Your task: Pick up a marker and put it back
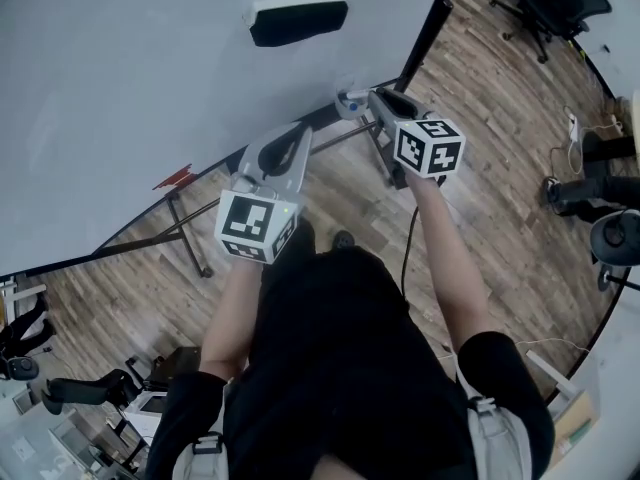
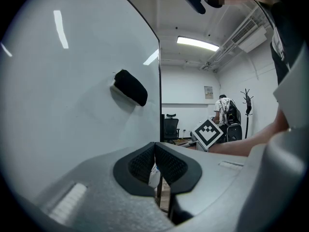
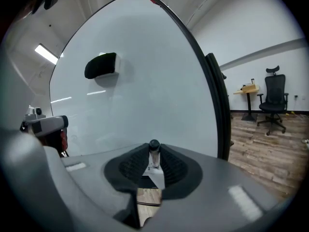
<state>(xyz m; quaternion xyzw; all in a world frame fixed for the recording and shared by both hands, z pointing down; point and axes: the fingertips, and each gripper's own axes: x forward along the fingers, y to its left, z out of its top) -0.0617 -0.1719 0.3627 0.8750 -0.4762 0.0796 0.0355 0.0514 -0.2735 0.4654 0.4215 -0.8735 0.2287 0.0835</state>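
Note:
The marker [image 3: 154,154] is a slim white pen with a dark cap, standing upright between the pads of my right gripper [image 3: 153,151], which is shut on it. Seen from the head view, the right gripper [image 1: 362,99] holds the marker [image 1: 350,99] at the lower right edge of the whiteboard [image 1: 150,78]. My left gripper [image 1: 298,138] hovers to the left, just in front of the board's lower edge. In its own view the left gripper [image 2: 155,147] has its pads touching, with nothing held between them.
A black eraser [image 1: 297,18] sticks to the whiteboard above both grippers. The board's dark stand legs [image 1: 185,230] cross the wooden floor below. Office chairs [image 1: 555,3] and cables stand at the right. A person [image 2: 224,108] stands far back in the room.

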